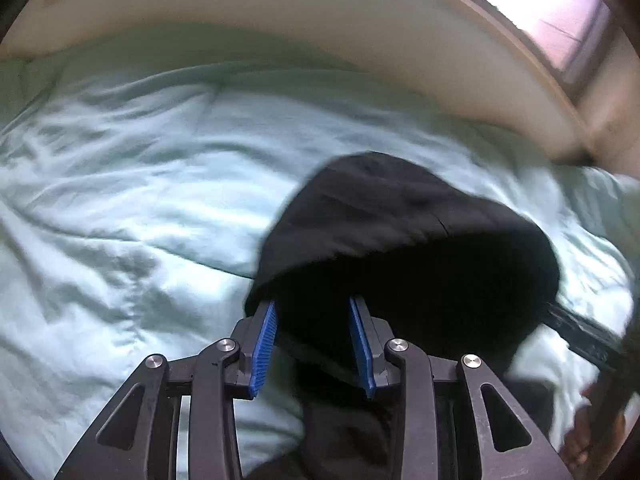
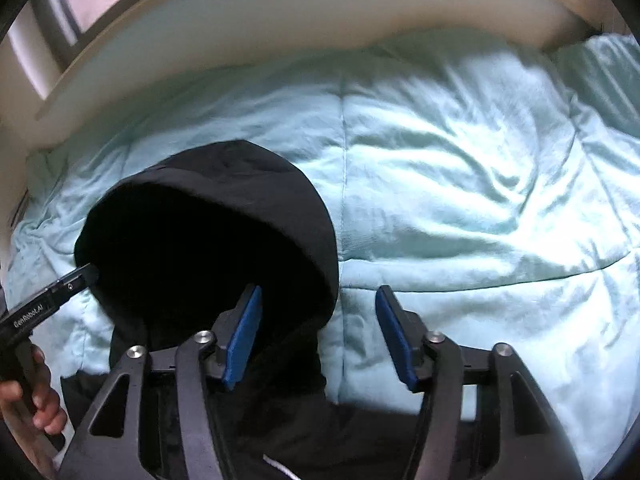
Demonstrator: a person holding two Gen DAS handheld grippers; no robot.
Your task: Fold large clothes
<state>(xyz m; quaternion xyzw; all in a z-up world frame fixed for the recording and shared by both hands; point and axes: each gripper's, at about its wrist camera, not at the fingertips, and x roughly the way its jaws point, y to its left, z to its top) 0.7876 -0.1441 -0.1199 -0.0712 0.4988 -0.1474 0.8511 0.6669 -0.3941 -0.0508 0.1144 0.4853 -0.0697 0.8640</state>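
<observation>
Hoodie (image 1: 400,220) black, soft, hood domed | quilt (image 1: 120,200) mint, wrinkled | both jaws apart, seemingly unclamped

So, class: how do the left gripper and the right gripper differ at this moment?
The left gripper spans the black hoodie's hood edge; the right gripper spans the hood's other edge and the mint comforter. The right's jaws gape wider than the left's. Both are open, with blue pads.

A: The black fabric hooded garment (image 2: 208,248): body cut off at the bottom edge; hood interior too dark to read.

B: Noted. The pale mint quilted bedcover (image 1: 120,200) is motion-blurred, as is the cream curved headboard (image 1: 240,20).
</observation>
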